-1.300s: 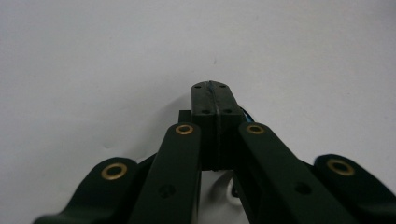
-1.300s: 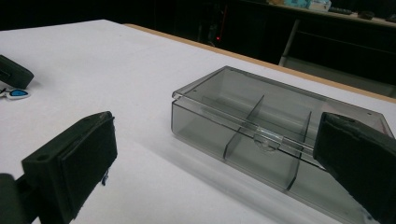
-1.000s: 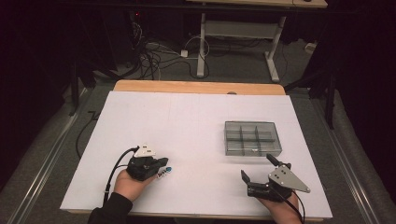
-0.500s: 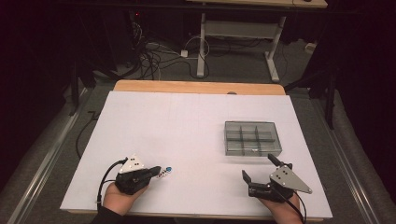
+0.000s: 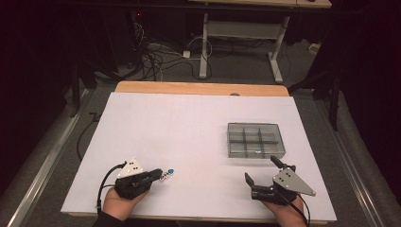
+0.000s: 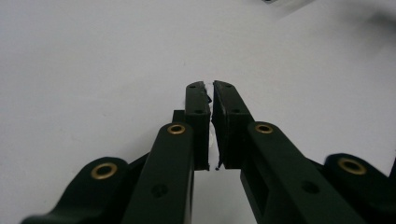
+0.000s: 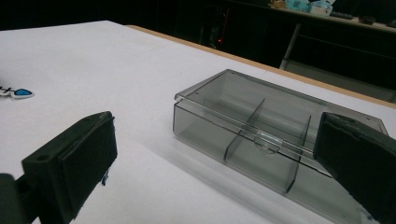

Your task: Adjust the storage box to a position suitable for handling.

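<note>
Charm (image 5: 169,173), small, blue and light, lies near the left tongs (image 5: 158,176), which are pressed together; the right tongs (image 5: 262,177), spread, face the divided box (image 5: 256,140). Pinch it gently by its body, probably slippery.

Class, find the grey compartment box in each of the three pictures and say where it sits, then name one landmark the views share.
High view: the grey compartment box lies right of centre on the white table, beyond the right gripper.
Left gripper view: I cannot make the box out; a blurred edge at the top cannot be identified.
Right gripper view: the box sits centre-right, lid shut, between the wide-apart jaws.
Shared landmark: the white table surface.
</note>
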